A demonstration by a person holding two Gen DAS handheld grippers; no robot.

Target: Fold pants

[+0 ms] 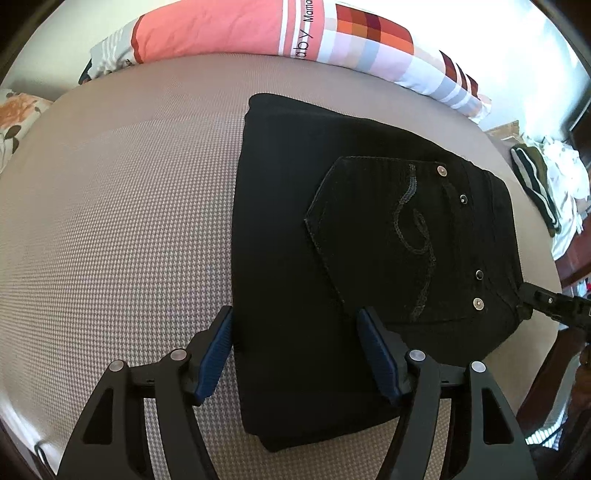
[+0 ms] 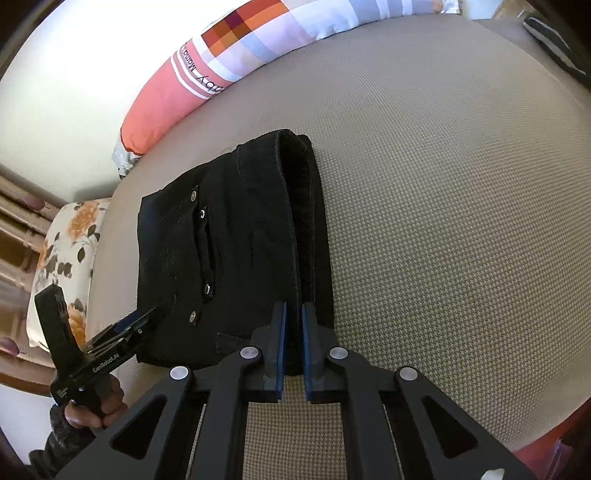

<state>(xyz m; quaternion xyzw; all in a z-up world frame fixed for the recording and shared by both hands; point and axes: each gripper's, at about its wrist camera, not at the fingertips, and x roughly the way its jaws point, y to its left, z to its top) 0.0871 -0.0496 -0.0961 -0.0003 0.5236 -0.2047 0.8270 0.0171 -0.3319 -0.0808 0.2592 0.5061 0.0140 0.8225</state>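
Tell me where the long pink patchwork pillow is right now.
The long pink patchwork pillow lies along the far edge of the beige woven mattress, beyond the folded black pants, at the top of both wrist views.

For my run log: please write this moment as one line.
pants: folded, on bed | left gripper: open over pants edge | right gripper: shut on pants fold

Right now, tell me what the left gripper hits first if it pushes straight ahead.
Probably the folded black pants: the open left gripper straddles their near edge, above the bed cover. Depth is uncertain.
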